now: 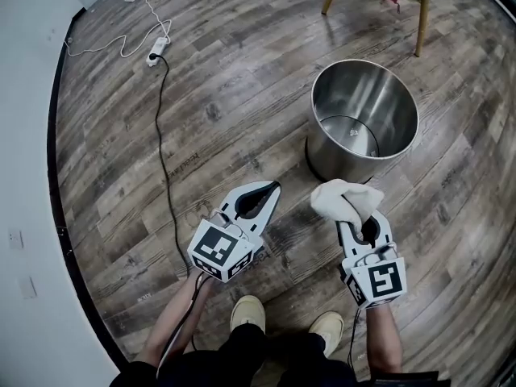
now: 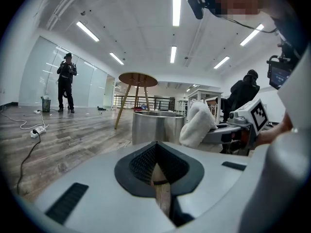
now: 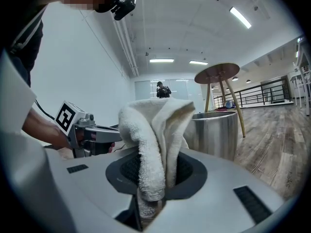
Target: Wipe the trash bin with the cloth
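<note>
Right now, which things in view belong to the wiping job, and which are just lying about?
Job: white terry cloth, clamped in the right claw; round stainless-steel trash bin.
Lying about: white power strip; black floor cable; wooden-legged round table.

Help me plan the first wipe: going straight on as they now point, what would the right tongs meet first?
Probably the trash bin's near outer wall, the cloth clamped in the right tongs touching first; depth is unclear.
</note>
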Tool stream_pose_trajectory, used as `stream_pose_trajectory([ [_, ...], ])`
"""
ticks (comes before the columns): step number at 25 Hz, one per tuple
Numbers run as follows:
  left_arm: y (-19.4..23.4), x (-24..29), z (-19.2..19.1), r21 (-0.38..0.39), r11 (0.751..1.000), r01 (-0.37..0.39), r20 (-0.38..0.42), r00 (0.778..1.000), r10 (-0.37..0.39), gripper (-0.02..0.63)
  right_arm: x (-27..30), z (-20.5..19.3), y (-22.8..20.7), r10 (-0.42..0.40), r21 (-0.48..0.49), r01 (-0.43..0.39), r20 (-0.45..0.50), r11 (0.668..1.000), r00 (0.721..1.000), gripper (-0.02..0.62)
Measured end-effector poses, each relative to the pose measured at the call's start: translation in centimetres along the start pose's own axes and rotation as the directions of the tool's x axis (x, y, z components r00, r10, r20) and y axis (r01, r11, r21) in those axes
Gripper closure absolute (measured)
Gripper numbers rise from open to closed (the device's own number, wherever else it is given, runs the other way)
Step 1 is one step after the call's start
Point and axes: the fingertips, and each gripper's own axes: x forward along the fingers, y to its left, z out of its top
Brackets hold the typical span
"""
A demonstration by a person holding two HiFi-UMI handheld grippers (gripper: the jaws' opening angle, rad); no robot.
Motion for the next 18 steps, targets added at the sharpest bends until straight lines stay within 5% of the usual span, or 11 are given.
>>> stream_pose_trajectory([
  [18, -2.1, 1.0, 6.0, 0.023, 0.999, 0.047, 0.082, 0.995, -0.049, 0.606, -0.7, 4.4, -1.2, -0.01, 0.023, 0.009, 0.024, 1.0, 1.0, 0.512],
])
